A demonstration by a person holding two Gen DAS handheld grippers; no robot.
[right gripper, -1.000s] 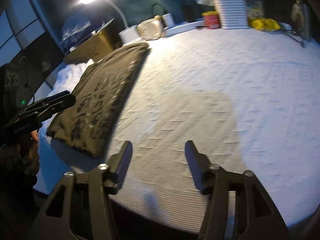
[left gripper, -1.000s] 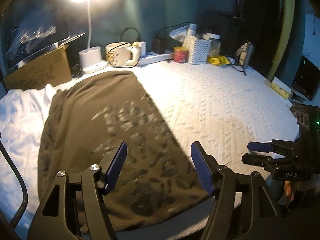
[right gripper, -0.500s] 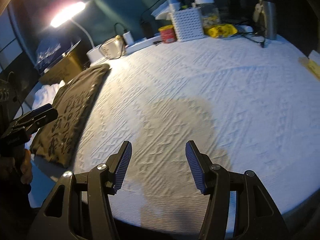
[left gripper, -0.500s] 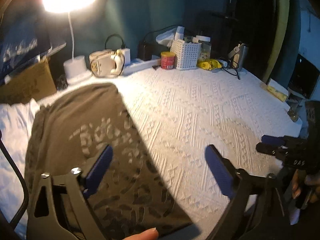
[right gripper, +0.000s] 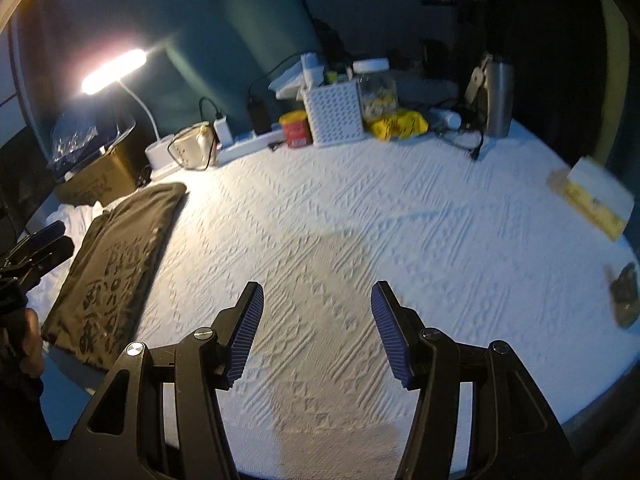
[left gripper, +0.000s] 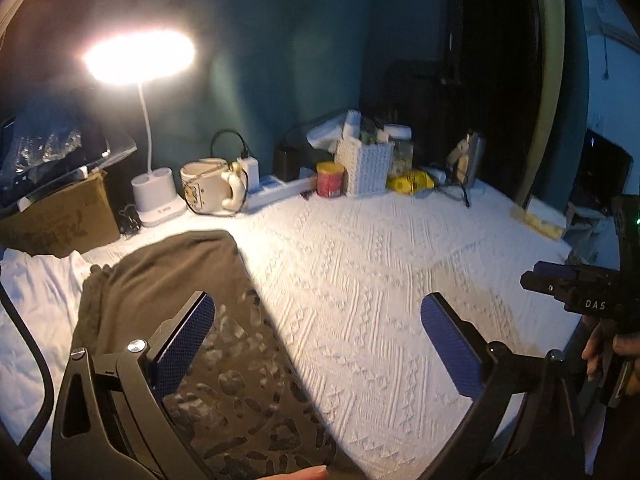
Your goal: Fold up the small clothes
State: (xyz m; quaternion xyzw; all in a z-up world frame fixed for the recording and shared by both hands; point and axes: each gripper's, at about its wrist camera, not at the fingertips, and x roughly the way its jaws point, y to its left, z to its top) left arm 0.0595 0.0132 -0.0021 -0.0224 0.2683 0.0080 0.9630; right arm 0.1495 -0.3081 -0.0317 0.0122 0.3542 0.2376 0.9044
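A dark brown printed garment lies folded flat on the left part of the white textured bedspread; it also shows in the right wrist view. My left gripper is open wide and empty, held above the garment's right edge. My right gripper is open and empty over bare bedspread, well right of the garment. Each gripper shows at the edge of the other's view.
A lit desk lamp, mug, power strip, red tin, white basket and steel bottle line the back edge. A cardboard box sits back left. White cloth lies left of the garment.
My left gripper has opened wider and lifted back from the garment. My right gripper has swung right and away, so the garment sits farther left in its view.
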